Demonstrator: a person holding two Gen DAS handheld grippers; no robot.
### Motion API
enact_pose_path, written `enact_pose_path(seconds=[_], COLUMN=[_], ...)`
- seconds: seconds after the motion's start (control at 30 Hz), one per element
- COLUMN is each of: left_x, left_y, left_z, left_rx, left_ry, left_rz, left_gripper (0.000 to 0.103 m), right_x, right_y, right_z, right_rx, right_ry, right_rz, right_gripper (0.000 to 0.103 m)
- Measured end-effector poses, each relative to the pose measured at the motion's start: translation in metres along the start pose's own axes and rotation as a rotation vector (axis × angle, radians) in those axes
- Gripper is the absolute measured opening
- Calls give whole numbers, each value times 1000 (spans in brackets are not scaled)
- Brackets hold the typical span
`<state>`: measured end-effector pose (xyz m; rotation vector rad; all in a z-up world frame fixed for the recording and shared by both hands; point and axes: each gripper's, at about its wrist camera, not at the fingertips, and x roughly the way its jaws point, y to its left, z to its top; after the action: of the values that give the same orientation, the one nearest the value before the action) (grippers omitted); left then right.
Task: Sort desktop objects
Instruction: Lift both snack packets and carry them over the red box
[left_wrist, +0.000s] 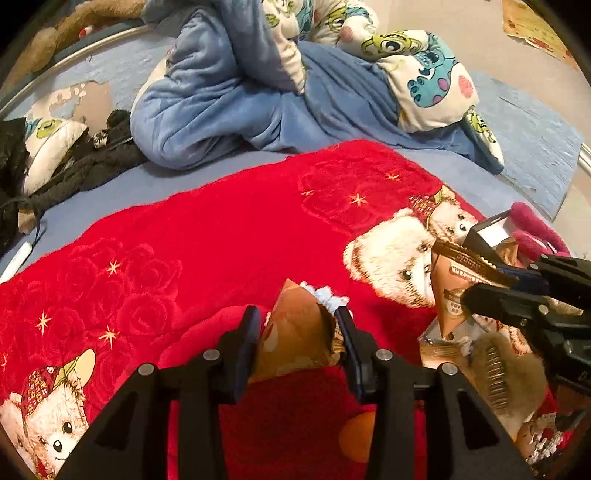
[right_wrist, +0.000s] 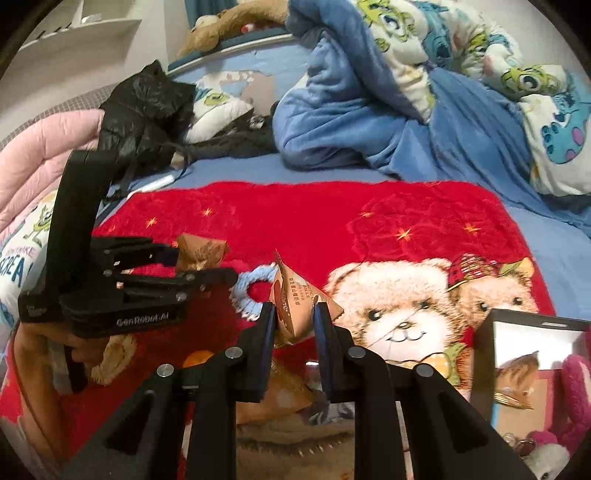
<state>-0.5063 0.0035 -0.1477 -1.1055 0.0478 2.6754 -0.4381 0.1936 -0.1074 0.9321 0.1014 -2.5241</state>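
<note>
Over the red blanket (left_wrist: 221, 236), left claw (left_wrist: 299, 332) grips one brown snack packet (left_wrist: 295, 336); right claw (right_wrist: 295, 325) grips another packet (right_wrist: 299, 310).

Brown foil snack packet (left_wrist: 295, 332): lower part hidden behind the left hand-held gripper (left_wrist: 297, 328). Second brown foil packet with printed label (right_wrist: 299, 310): sides covered by the right hand-held gripper (right_wrist: 293, 314); print too small to read. Round orange object (left_wrist: 356, 435): mostly hidden, kind unclear. Open black box with white lining (right_wrist: 532, 343): cut off by the right edge. Pink plush toy (right_wrist: 576, 398): partly out of frame. Light-blue frilled ring (right_wrist: 251, 291): partly hidden behind the packet.
</note>
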Motion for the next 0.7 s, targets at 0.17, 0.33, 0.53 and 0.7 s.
enact_pose_path(seconds=[0.17,0.33,0.53,0.7], left_x=[-13,-29,-52,-71], left_y=[-17,-47,-73,-110], left_z=[6,11,17,16], left_rx=[5,69,81,134], left_ry=[-42,-78,-135,-171], left_rz=[-39,-69,-123,-193], left_gripper=[42,42,42,42], right_x=[-19,-45,-77,-117], right_y=[-6,-10,-15,-32], right_z=[4,8,7,-7], right_rx=[15,23,49,95], right_ry=[-41,-96,-137,-169], right_rz=[-24,-46,-82,-148], right_gripper=[20,20,20,20])
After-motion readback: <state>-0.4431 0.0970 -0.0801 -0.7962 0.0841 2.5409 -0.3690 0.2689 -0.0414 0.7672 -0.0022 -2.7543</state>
